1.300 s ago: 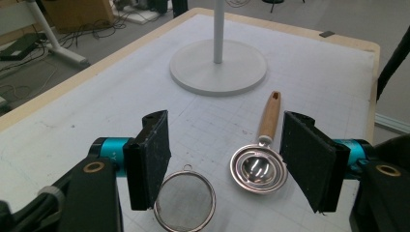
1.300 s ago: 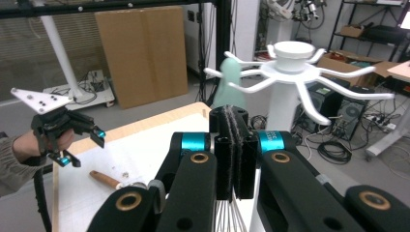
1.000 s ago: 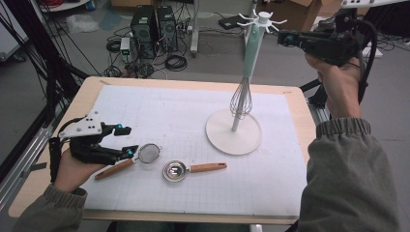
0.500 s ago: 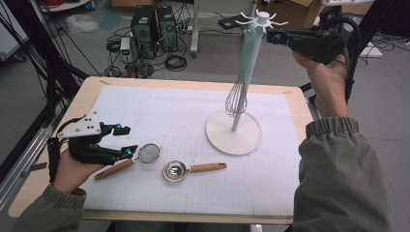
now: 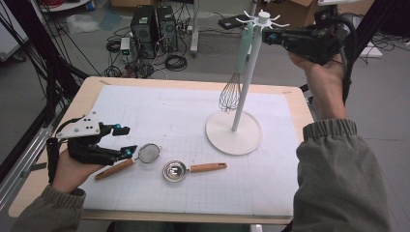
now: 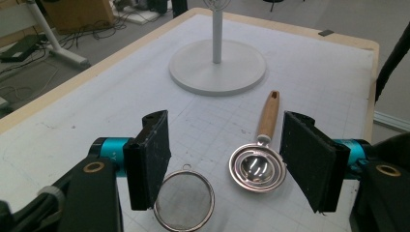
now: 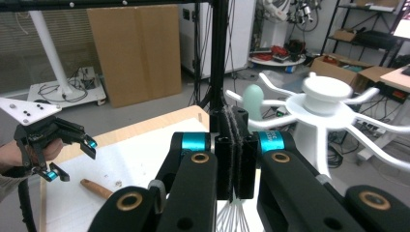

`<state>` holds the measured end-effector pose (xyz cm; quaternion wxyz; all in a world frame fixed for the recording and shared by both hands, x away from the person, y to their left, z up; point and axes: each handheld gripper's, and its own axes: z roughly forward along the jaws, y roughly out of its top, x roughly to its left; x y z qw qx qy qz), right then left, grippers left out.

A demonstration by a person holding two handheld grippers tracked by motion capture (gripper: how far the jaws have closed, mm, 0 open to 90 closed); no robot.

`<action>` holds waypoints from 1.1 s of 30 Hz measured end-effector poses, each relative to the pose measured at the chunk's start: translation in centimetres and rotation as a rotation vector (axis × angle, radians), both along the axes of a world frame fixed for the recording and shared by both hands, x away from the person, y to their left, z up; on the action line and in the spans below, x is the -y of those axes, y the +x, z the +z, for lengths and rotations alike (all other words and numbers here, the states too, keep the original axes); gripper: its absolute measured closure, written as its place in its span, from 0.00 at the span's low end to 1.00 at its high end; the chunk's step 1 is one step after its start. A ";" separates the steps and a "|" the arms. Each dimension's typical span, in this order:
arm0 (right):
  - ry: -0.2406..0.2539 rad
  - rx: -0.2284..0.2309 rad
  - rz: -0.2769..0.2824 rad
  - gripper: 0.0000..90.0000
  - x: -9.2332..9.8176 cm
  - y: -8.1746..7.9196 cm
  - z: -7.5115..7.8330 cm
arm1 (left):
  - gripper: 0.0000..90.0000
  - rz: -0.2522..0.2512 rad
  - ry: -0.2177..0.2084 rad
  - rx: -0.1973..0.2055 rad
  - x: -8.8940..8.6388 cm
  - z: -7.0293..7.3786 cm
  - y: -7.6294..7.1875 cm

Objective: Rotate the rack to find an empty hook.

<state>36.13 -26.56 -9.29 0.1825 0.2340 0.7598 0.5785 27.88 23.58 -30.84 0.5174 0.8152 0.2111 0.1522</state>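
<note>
The right gripper [image 5: 271,37] (jaws clenched, empty) hovers beside the whisk [image 5: 233,85] hanging on the stand [image 5: 234,132]. The left gripper [image 5: 124,141], released, rests over the strainer [image 5: 149,152].

Mint-handled whisk [image 5: 236,72] — white stand [image 5: 234,132]

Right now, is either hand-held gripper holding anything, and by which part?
Nothing. The left hand-held gripper is open above the strainer; the right hand-held gripper is shut, empty.
</note>
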 end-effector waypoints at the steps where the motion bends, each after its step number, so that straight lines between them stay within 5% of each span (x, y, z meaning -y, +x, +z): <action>1: 0.002 0.002 -0.004 1.00 0.3 -0.1 0.0 | 0.39 0.000 0.000 -0.001 0.0 0.0 0.0; 19: 0.031 0.012 -0.064 1.00 4.5 0.2 -1.1 | 0.39 -0.006 0.004 -0.001 0.2 0.0 0.0; 33: 0.016 0.009 -0.063 1.00 3.4 1.6 -1.7 | 0.39 -0.006 0.000 0.002 0.1 0.0 -0.1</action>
